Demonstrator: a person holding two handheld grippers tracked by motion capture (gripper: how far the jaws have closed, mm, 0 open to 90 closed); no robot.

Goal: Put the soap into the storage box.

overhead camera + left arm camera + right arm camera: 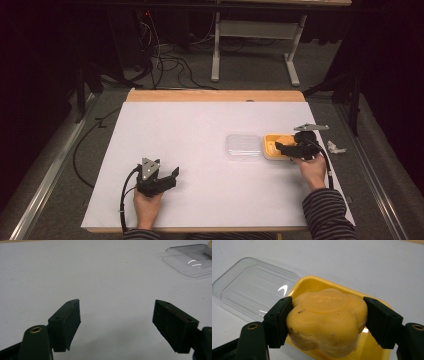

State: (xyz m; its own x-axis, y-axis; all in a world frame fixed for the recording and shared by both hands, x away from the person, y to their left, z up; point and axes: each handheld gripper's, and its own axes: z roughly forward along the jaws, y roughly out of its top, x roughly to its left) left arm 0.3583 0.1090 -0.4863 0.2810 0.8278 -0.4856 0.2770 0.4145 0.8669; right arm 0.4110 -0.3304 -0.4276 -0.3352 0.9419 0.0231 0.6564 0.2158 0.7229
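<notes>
Right gripper (327, 315): clamped on the yellow flower-shaped soap bar (325, 320), centre frame, over the yellow plastic soap dish (377, 350).
Left gripper (116, 325): jaws apart, idle on the white bench (75, 270).
Clear plastic lid (254, 287): upper left, beside the dish.
Risk: slick soap may slip sideways, missing the dish.

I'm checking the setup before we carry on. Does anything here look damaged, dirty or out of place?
The yellow soap clamped in the right gripper over the yellow dish has dark specks and grubby, worn patches on its lower edge. A crumpled white scrap lies by the table's right edge. The clear lid lies flat beside the dish.
</notes>
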